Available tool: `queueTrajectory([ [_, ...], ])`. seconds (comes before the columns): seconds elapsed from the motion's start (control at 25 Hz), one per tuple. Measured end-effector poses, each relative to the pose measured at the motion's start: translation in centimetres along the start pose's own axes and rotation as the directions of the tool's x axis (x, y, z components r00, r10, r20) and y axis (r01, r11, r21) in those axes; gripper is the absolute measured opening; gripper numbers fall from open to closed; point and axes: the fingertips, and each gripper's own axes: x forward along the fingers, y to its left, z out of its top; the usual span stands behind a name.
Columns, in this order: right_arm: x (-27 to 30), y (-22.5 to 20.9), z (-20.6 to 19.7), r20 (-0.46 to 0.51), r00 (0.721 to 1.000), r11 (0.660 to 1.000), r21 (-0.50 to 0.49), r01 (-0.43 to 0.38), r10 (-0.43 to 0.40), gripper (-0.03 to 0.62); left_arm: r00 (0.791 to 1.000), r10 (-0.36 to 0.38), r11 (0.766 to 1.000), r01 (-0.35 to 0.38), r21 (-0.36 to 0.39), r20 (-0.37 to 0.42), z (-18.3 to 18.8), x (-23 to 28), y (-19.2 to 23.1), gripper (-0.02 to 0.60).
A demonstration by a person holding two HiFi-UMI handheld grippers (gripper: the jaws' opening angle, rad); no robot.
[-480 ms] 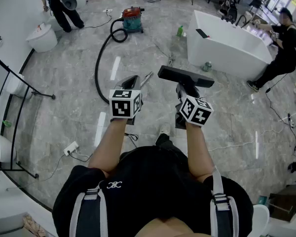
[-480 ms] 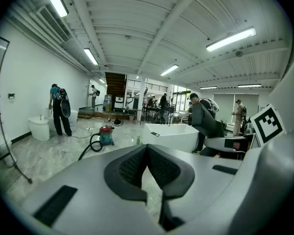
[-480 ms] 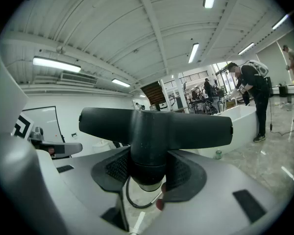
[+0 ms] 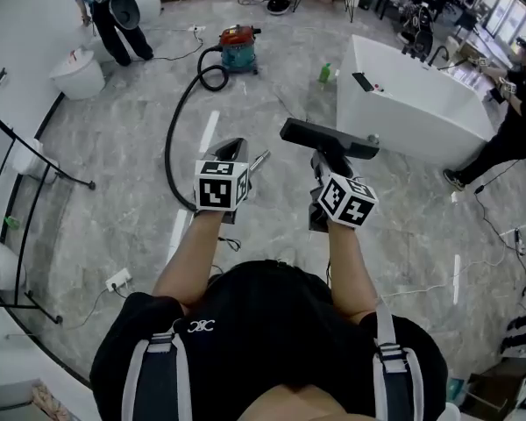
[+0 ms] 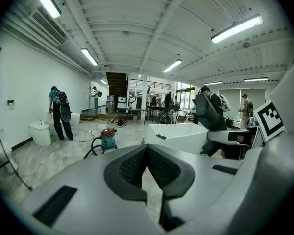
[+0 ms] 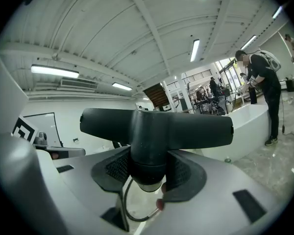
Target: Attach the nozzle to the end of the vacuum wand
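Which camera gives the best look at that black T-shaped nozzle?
The right gripper view: the nozzle fills it, its neck clamped by the right gripper. The head view shows it small, from above. The left gripper view does not show it clearly.

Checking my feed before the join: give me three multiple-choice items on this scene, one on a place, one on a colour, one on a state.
1. Where is the nozzle?
A. lying on the floor
B. between the right gripper's jaws
C. on a shelf

2. What colour is the vacuum's lid?
A. yellow
B. white
C. red

3. How do the left gripper's jaws stand?
A. shut, nothing between them
B. wide open
C. shut on a cloth

Answers:
1 B: the right gripper view shows its pads clamped on the nozzle's neck.
2 C: the head view shows a red top on the canister.
3 A: the left gripper view shows the pads meeting with nothing between them.
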Motion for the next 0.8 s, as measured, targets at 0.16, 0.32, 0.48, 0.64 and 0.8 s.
queueTrajectory([
  [0.16, 4.3, -3.2, 3.2, 0.01, 1.0, 0.999, -0.028, -0.017, 0.018, 0.193, 1.0, 0.013, 1.0, -0.013, -0.002, 0.01, 2.8, 5.4, -0.6, 0.009],
  [0.32, 8.6, -6.3, 5.2, 0.003, 0.999, 0.999, -0.01, -0.039, 0.039, 0.193, 1.0, 0.003, 1.0, -0.003, 0.008, 0.028, 4.6, 10.2, -1.0, 0.009],
  [0.48, 12.2, -9.2, 5.9, -0.029, 0.998, 0.998, 0.017, -0.061, 0.062, 0.193, 1.0, 0.001, 0.999, -0.002, 0.041, 0.023, 5.5, 14.3, -1.5, 0.009],
  [0.64, 14.8, -11.6, 6.2, -0.068, 0.995, 0.997, 0.039, -0.07, 0.072, 0.193, 0.999, 0.031, 0.999, -0.03, 0.039, -0.027, 4.7, 17.1, -1.6, 0.009],
  [0.8, 17.1, -12.4, 5.9, -0.092, 0.994, 0.997, -0.045, -0.057, 0.052, 0.193, 0.996, 0.05, 0.999, -0.05, 0.0, -0.073, 3.3, 19.0, -0.6, 0.009],
])
